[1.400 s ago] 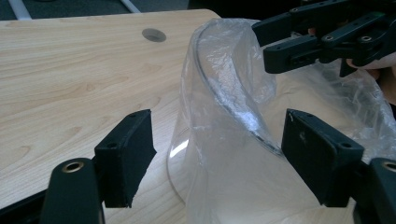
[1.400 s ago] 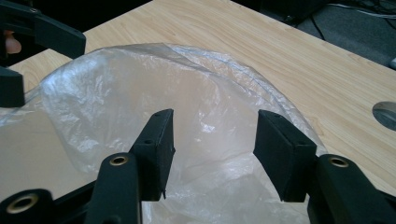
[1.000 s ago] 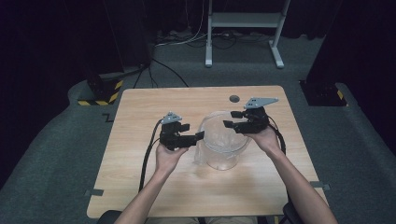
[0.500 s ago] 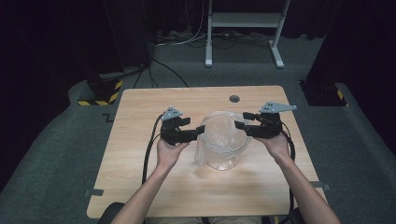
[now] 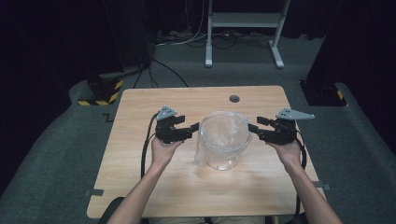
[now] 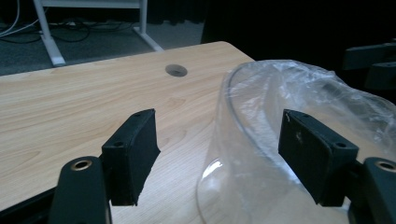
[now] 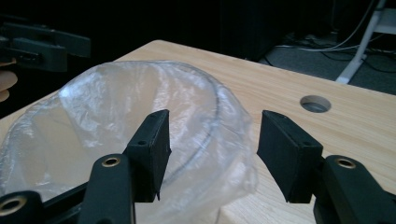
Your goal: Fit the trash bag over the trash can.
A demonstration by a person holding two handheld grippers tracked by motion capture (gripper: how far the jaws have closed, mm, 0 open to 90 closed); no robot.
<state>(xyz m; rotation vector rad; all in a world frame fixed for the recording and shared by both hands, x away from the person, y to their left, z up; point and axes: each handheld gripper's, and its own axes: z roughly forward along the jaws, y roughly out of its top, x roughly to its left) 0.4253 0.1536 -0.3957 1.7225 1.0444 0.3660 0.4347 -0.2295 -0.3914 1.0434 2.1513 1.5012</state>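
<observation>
Jaws spread wide and holding nothing, the left gripper (image 5: 190, 129) and right gripper (image 5: 254, 129) flank a clear glass bowl (image 5: 223, 140) lined with thin plastic film (image 7: 140, 93), standing mid-counter (image 5: 140, 186), each gripper just beside the rim on its own side, near a round hole (image 5: 234, 99).

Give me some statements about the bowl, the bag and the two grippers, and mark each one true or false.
1. A thin plastic bag lines the clear glass bowl. True.
2. The left gripper is shut on the bag. False: its jaws stand open beside the bowl's rim.
3. The right gripper is open. True.
4. The bowl lies tipped on its side. False: it stands upright on the wooden table.
5. The table has a round hole beyond the bowl. True.
</observation>
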